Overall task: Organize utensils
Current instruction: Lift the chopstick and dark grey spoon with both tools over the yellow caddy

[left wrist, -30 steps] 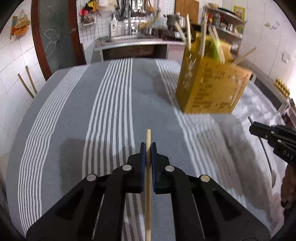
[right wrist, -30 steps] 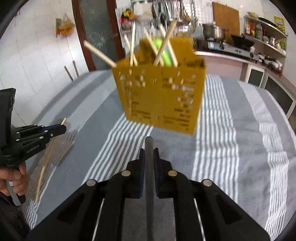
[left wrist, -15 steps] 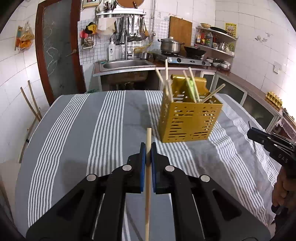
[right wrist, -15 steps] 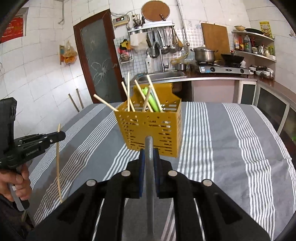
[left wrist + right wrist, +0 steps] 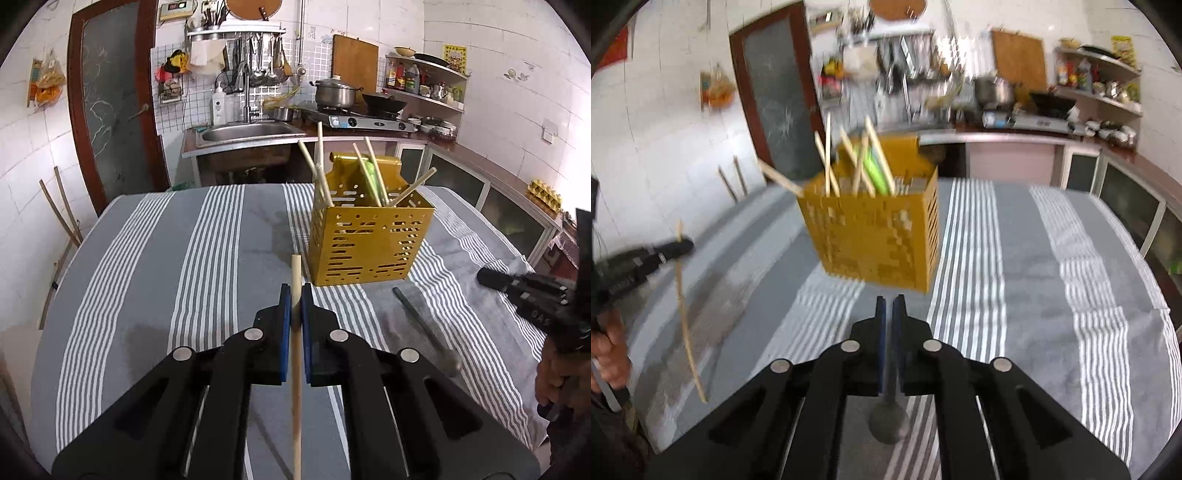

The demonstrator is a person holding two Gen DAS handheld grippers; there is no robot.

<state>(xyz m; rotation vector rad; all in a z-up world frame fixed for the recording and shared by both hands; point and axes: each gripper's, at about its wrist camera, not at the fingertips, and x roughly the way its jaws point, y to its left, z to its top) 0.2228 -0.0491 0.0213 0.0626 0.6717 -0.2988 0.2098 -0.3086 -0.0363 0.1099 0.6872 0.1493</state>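
Observation:
My left gripper (image 5: 295,291) is shut on a wooden chopstick (image 5: 296,350), held above the striped cloth, short of the yellow perforated utensil holder (image 5: 365,243). The holder has several chopsticks and a green utensil standing in it. In the left wrist view a grey spoon (image 5: 424,328) lies on the cloth right of my left gripper, and my right gripper (image 5: 484,277) is above and beside it. In the right wrist view my right gripper (image 5: 889,306) has its pads almost together with the spoon (image 5: 889,421) showing below them; the holder (image 5: 875,236) is just ahead. My left gripper (image 5: 683,245) shows at the left with its chopstick (image 5: 687,325).
The table carries a grey and white striped cloth (image 5: 207,258). A sink counter (image 5: 243,133) and stove (image 5: 369,118) stand behind the table. Sticks (image 5: 59,210) lean on the left wall. The table edge falls away at right (image 5: 524,266).
The spoon no longer sticks out ahead of my right gripper's pads; it now shows below them and lies on the cloth. My right gripper swung closer to the holder. My left gripper keeps its chopstick.

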